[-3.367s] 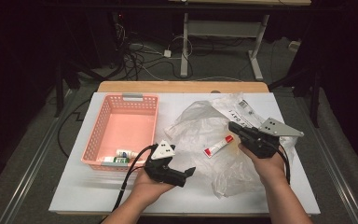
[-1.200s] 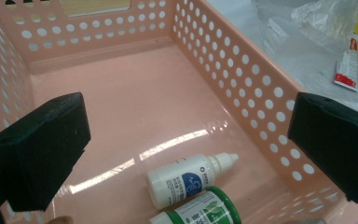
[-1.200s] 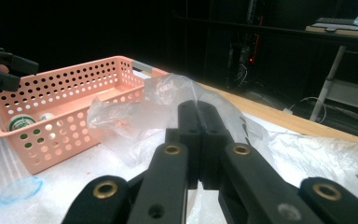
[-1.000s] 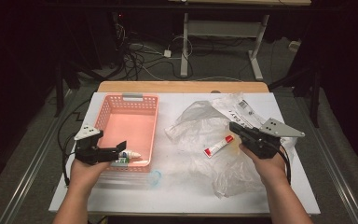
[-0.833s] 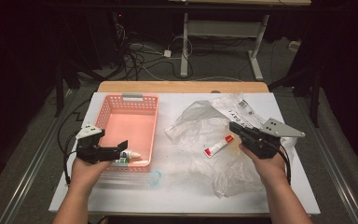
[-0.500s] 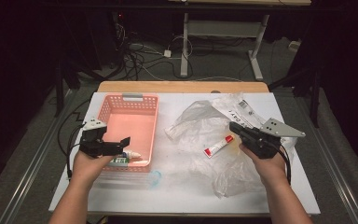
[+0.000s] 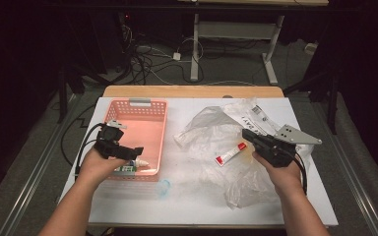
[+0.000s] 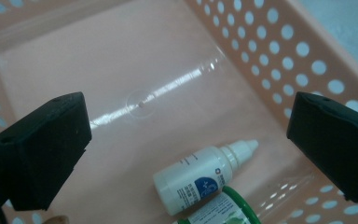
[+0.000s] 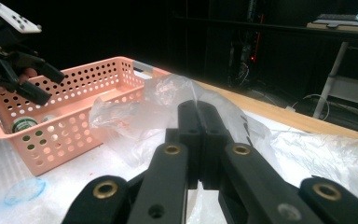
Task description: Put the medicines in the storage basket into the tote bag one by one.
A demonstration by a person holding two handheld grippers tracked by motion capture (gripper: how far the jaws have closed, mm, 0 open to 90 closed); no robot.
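My left gripper (image 7: 134, 152) hangs over the near left corner of the pink basket (image 7: 150, 105), jaws wide open with nothing between them. In the left gripper view (image 8: 189, 140) they frame the basket floor above a white dropper bottle (image 8: 205, 175) and a green-labelled container (image 8: 219, 212). The bottle (image 7: 139, 162) lies at the basket's near wall. My right gripper (image 7: 248, 133) is shut and empty, held over a crumpled clear plastic bag (image 7: 211, 125). Its closed jaws (image 9: 198, 109) point toward the basket (image 9: 70, 116). A red-and-white tube (image 7: 230, 153) lies on the bag just left of that gripper.
A small clear round lid (image 7: 163, 187) lies on the white table (image 7: 187, 209) in front of the basket. A printed plastic package (image 7: 256, 114) sits at the back right. The wooden table edge (image 7: 192, 91) borders the far side, with dark floor and cables beyond.
The left gripper went from the table's middle to the basket's left side, then edged right over its near left corner. The right gripper has stayed still and shut.
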